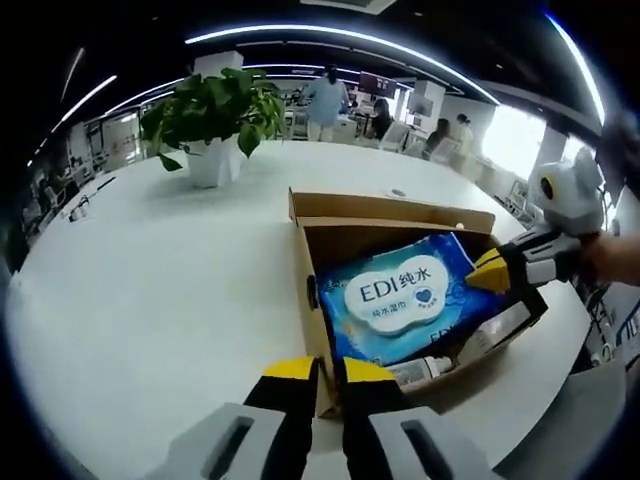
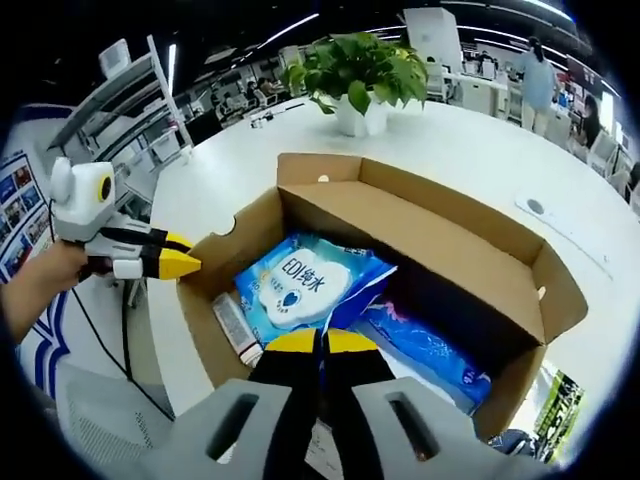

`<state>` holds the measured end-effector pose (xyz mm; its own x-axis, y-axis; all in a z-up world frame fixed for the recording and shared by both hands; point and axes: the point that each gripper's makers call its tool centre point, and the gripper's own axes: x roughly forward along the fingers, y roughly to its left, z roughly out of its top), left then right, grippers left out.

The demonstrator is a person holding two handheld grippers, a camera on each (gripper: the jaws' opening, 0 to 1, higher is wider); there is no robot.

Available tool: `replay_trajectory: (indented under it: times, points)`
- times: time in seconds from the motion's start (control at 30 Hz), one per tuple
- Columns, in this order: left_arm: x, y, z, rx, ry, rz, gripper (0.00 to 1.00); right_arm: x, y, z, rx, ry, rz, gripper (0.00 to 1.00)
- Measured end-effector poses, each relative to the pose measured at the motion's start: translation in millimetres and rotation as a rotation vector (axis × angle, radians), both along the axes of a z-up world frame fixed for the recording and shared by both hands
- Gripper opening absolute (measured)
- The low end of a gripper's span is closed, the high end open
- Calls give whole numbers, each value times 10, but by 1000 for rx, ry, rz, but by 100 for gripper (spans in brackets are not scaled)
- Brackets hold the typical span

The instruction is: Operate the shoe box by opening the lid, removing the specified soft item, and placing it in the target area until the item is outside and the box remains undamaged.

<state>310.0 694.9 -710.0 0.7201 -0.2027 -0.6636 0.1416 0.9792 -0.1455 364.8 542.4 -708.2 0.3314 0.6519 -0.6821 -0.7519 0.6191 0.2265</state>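
Both yellow-tipped tools, left (image 1: pixel 318 372) and right (image 2: pixel 320 343), look pinched closed on nothing, so jabbing at the blue wet-wipe pack (image 1: pixel 403 297) mid-frame could dent the open brown cardboard box (image 1: pixel 312 300).

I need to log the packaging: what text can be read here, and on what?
"EDI 纯水": white label of the blue wet wipes pack in the open shoe box.
Smaller characters beneath it: too blurred to read.
Print on the tube beside the pack: too small to read.
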Motion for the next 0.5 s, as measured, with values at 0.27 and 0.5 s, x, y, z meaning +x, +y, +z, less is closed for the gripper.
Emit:
replay_trajectory:
  times: [0.27,0.5]
  points:
    - [3,-3,-1,8,15,-7,8,7,-142,104,16,-14,-36,0]
    - [25,-12,12,30,28,-33,9,-6,-292,118,17,-16,-57,0]
